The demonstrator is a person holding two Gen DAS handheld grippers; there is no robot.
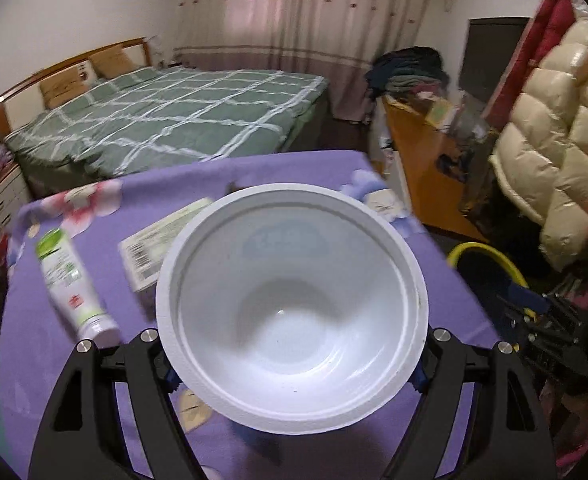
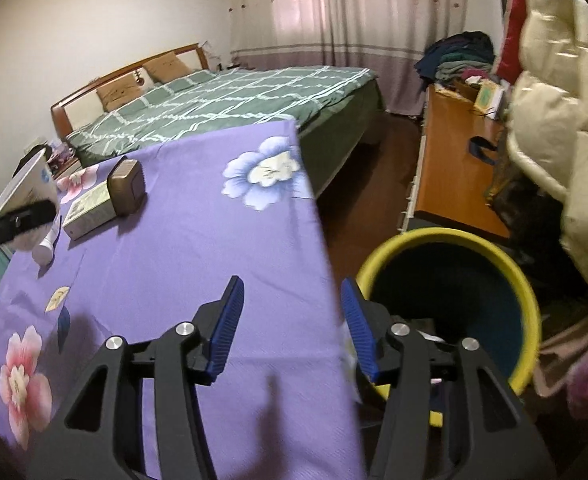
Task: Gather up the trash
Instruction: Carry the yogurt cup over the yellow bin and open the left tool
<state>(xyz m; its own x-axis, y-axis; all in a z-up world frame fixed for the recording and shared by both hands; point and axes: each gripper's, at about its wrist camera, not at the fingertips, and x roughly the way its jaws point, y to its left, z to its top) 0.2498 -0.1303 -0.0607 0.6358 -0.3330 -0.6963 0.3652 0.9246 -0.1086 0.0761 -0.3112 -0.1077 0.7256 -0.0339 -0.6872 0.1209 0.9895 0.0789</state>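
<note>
- Left gripper [image 1: 294, 380]: jaws clamped on a white foam bowl [image 1: 290, 296], one finger on each side of its outer wall, low on the bowl near the blue pads.
- Bowl mouth faces the left wrist camera and fills the span between the fingers. It's empty inside.
- In the right wrist view the same bowl [image 2: 26, 196] sits at the far left edge, clear above the purple floral tablecloth [image 2: 182, 240], with a black finger [image 2: 18, 216] of the left gripper across its side.
- Right gripper [image 2: 290, 328]: jaws apart, nothing between the blue pads [image 2: 226, 324]. It straddles the right edge of the table; one finger over the cloth, the other over the bin.
- Yellow-rimmed bin [image 2: 530, 300] with a dark blue interior stands on the floor just beside the table's right edge, right in front of the right gripper.
- From the left wrist view only an arc of the bin's yellow rim [image 1: 490, 256] shows, to the right of the bowl, well apart from it.
- Still on the cloth: a white-and-green tube [image 1: 70, 284] left of the bowl, a flat carton [image 1: 154, 248] partly hidden behind the bowl's rim, and a small brown box [image 2: 126, 192] touching the carton's far end.
- Frames are motion-blurred; label text unreadable.
</note>
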